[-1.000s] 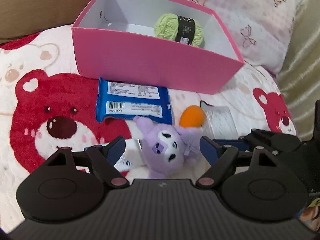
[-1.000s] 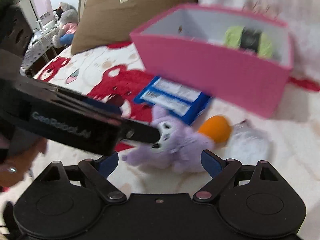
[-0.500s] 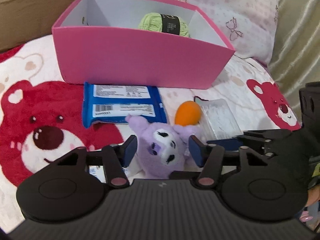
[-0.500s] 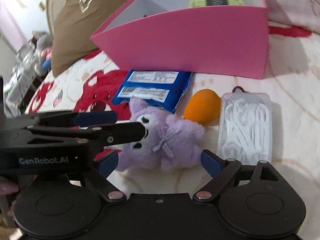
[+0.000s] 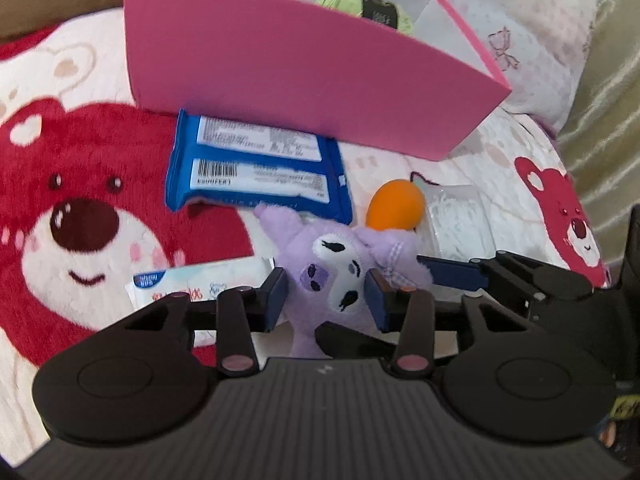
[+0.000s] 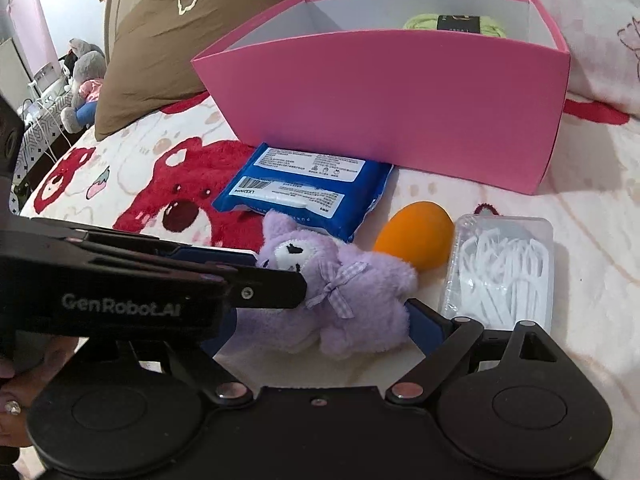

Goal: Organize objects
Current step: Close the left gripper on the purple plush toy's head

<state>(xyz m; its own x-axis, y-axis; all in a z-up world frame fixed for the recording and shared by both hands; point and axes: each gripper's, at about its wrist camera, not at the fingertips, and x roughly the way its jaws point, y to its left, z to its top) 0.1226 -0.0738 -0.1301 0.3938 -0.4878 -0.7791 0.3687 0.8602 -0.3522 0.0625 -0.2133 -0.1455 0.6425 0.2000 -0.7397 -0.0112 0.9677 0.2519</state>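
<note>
Purple plush toy (image 5: 336,276) lies on the bear-print blanket (image 5: 80,208) in front of the pink box (image 5: 304,76). Left gripper (image 5: 326,294) jaws just closed in, pads pinching its head. Right gripper (image 6: 320,328) wide open, straddling its body. Orange sponge (image 6: 416,240) and blue wipes pack (image 6: 308,192) touching the toy.

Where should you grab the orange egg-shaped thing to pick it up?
Probably across the fat middle of the orange egg-shaped thing, coming from above. It lies on its side on the blanket, with the purple plush toy touching one side and the clear box of white picks close on the other, so the top is freest.
</note>
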